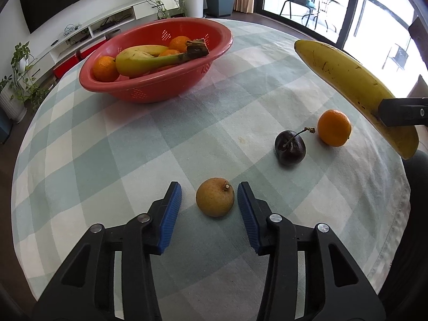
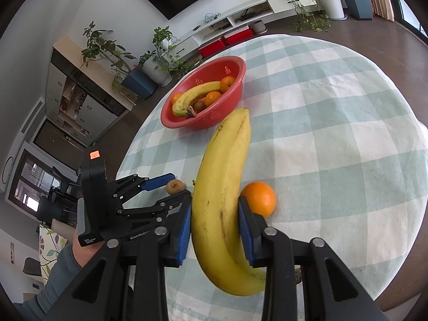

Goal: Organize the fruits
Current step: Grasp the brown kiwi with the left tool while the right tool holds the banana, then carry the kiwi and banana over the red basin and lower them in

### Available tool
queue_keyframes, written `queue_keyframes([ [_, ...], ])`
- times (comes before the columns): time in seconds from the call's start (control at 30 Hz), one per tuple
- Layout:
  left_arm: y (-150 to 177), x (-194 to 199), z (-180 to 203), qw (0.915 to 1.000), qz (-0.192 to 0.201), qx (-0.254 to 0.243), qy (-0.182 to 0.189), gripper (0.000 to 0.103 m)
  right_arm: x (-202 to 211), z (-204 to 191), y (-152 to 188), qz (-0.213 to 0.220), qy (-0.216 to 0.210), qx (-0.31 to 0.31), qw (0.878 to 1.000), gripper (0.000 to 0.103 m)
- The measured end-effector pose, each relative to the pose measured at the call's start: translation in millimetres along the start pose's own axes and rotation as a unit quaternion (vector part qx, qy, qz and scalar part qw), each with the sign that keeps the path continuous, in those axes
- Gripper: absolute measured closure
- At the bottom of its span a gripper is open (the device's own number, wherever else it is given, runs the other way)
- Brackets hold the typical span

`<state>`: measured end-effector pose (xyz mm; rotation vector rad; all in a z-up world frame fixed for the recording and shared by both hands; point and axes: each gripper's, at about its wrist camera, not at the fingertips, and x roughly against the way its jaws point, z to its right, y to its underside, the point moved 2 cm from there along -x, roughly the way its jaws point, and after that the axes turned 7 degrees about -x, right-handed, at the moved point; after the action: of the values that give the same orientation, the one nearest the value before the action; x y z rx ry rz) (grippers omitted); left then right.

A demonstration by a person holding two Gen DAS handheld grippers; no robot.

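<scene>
The right gripper [image 2: 215, 230] is clamped on a banana [image 2: 222, 187], both blue pads pressed into its sides, holding it up off the table [image 1: 187, 133]. The left gripper [image 1: 209, 206] sits low over the checked cloth with a small brown fruit [image 1: 215, 197] between its fingers; the right pad is just about touching it, the left pad has a visible gap, so it's not pinching it. A dark cherry [image 1: 290, 147] and an orange [image 1: 334, 127] lie near each other on the cloth, off to that fruit's right. Further back there's a red bowl [image 1: 149, 91] holding another banana and 3 oranges, plus 1 small brown fruit in the right view.
</scene>
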<state>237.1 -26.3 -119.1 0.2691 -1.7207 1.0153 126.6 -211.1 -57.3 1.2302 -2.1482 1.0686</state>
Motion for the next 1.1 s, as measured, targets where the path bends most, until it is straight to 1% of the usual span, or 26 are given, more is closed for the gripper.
queue_keyframes([
  [0.1,1,0,-2,1.0000,0.002,0.006,0.001,0.065,0,0,1,0.000,0.000,0.000,1.000,0.068],
  [0.27,3,2,0,1.0000,0.004,0.006,0.002,0.070,-1,0,1,0.000,0.000,0.000,1.000,0.068],
  [0.3,3,2,1,1.0000,0.004,0.006,0.004,0.072,-1,0,1,0.000,0.000,0.000,1.000,0.068],
  [0.33,3,3,1,1.0000,0.004,0.005,0.006,0.076,-1,0,1,0.000,0.000,0.000,1.000,0.068],
  [0.37,3,4,2,1.0000,0.005,0.004,0.007,0.078,-1,0,0,0.000,0.000,0.000,1.000,0.068],
  [0.63,8,8,-4,0.9995,0.015,0.024,0.017,0.078,-1,-2,2,0.001,0.001,0.001,1.000,0.068],
  [0.77,6,18,-10,0.9985,0.031,0.041,0.020,0.078,0,-4,0,0.002,0.001,0.006,1.000,0.068],
  [0.93,-8,41,-22,0.9960,0.062,0.059,0.024,0.078,2,-13,-12,0.006,0.005,0.021,1.000,0.068],
  [1.1,-33,60,-44,0.9937,0.085,0.071,0.018,0.078,5,-34,-38,0.020,0.009,0.055,0.998,0.068],
])
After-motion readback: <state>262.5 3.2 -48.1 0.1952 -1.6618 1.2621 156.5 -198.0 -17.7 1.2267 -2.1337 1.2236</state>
